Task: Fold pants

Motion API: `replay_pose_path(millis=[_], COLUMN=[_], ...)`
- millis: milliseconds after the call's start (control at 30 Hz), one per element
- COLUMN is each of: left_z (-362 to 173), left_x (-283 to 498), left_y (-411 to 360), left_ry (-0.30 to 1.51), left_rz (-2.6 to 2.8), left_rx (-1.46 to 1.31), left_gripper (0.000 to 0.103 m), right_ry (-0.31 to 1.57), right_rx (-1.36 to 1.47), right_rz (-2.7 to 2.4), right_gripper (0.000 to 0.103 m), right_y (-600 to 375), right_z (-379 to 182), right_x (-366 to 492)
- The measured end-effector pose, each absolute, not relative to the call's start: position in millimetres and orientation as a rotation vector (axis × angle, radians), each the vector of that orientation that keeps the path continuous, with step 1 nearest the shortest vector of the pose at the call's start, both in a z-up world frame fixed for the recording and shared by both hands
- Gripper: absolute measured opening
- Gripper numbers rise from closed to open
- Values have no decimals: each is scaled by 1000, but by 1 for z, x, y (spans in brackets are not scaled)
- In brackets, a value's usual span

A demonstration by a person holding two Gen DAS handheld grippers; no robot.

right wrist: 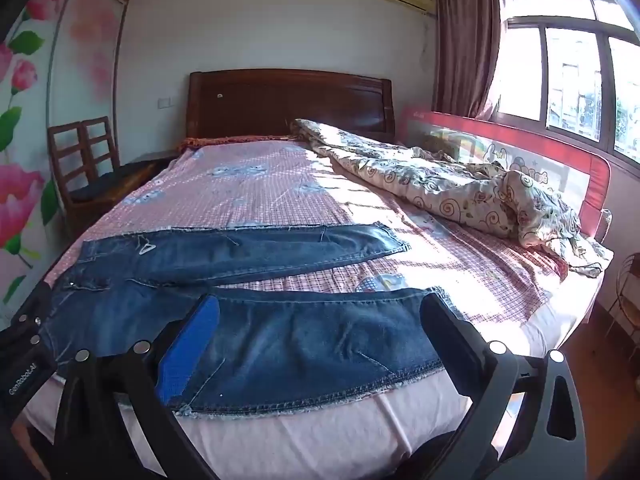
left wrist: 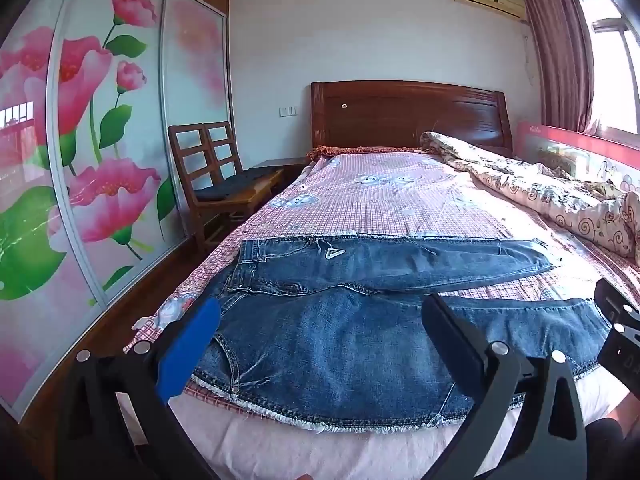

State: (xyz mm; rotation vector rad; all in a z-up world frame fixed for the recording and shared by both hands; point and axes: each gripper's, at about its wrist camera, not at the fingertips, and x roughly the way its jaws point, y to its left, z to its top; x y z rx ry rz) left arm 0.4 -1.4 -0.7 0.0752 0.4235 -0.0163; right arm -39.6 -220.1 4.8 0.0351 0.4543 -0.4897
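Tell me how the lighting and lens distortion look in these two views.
Left wrist view: strong fisheye bending of the wardrobe, blown-out window, jeans evenly lit. Right wrist view: hard sunlight washes out the bedsheet and quilt, window overexposed, dark vignette at the corners.

The pants point(left wrist: 340, 344) are blue denim, matt and coarse, faded in patches, with frayed white threads along the raw edge at 6 o'clock. The bed sheet point(left wrist: 400, 200) under them is thin checked cloth, pink and matt. At 2 o'clock the quilt point(right wrist: 460, 188) is soft printed cotton (crumpled). The headboard point(left wrist: 408, 116) at 12 o'clock is dark, glossy varnished wood. The wardrobe doors point(left wrist: 100, 140) at 9 o'clock look like smooth glossy glass.
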Motion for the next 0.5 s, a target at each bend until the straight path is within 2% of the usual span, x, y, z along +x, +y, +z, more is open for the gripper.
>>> replay_pose_path(millis=[500], left_z=[-2], left_x=[2], left_y=[3], left_ry=[429], left_rz=[-23], left_rx=[56], left_gripper=[101], right_ry=[468], right_rx=[50], right_rz=[-479], right_gripper=[100], right_y=[-219], right_z=[2], right_x=[-36])
